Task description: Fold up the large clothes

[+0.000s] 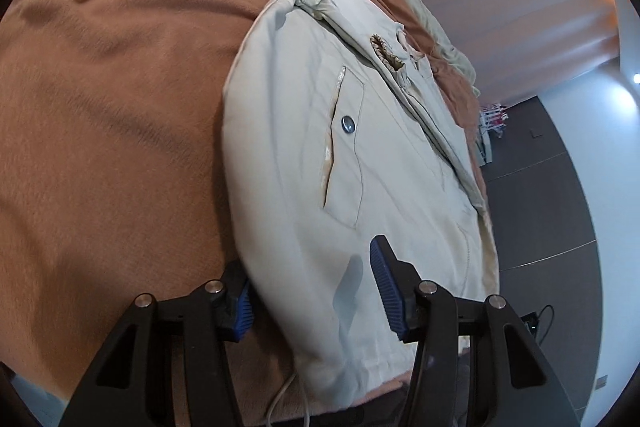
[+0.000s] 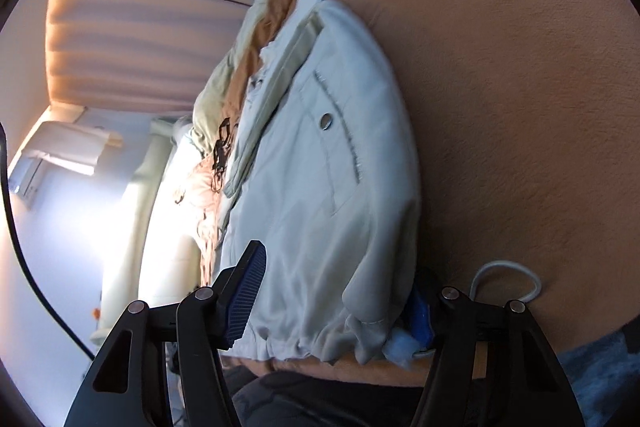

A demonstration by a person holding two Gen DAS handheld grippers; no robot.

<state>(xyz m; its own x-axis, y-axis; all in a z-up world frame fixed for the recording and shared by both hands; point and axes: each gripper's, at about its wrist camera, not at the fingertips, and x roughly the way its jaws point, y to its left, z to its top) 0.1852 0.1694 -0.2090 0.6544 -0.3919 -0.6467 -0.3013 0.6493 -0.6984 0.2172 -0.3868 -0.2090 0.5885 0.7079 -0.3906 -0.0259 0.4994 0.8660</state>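
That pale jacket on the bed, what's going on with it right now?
A person with a handheld gripper in each hand is folding the cream jacket lying on the brown blanket. Both the left gripper and the right gripper have their jaws spread wide around the jacket's near hem, one blue pad over the fabric and one at its edge. Neither has closed on it. A white cable lies beside the hem.
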